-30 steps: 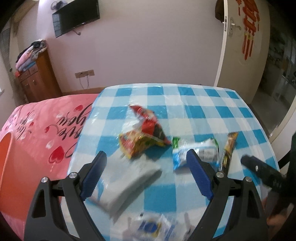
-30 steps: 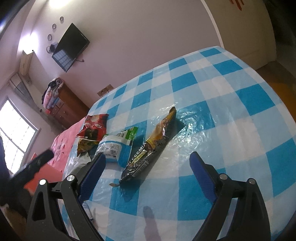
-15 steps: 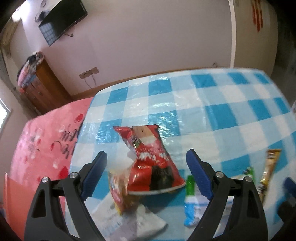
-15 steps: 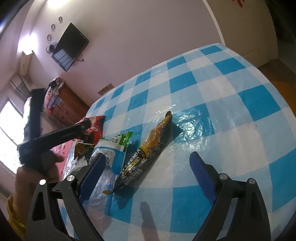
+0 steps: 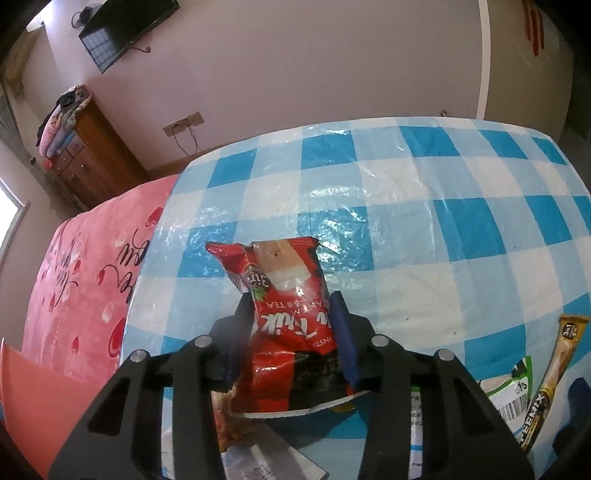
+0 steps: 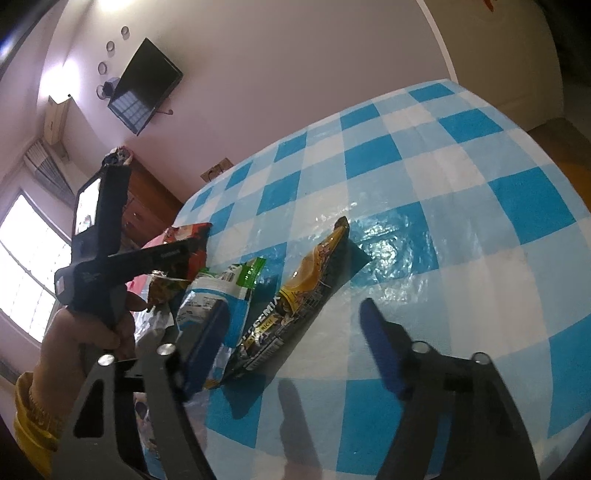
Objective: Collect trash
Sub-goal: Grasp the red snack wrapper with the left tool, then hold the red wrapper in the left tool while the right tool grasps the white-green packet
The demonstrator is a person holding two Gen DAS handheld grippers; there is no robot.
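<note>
My left gripper (image 5: 293, 314) is shut on a red milk-tea packet (image 5: 286, 295), squeezing its middle just above the blue-checked tablecloth (image 5: 406, 221). In the right wrist view the left gripper (image 6: 195, 247) shows at the left, holding that red packet (image 6: 190, 232). My right gripper (image 6: 295, 332) is open and empty, low over the table. A black-and-gold coffee stick packet (image 6: 299, 295) lies between its fingers. A white-blue-green wrapper (image 6: 218, 291) lies by its left finger. Both also show at the left wrist view's right edge: the stick (image 5: 546, 376) and the wrapper (image 5: 509, 391).
A yellow-red wrapper (image 5: 225, 417) and white paper (image 5: 258, 461) lie under the left gripper. A pink bed cover (image 5: 85, 280) borders the table's left side. A wooden dresser (image 5: 92, 158), a wall TV (image 5: 125, 29) and a door (image 5: 524, 66) stand behind.
My left gripper moved forward and down over the red packet and closed on it. My right gripper closed partly and stayed near the coffee stick.
</note>
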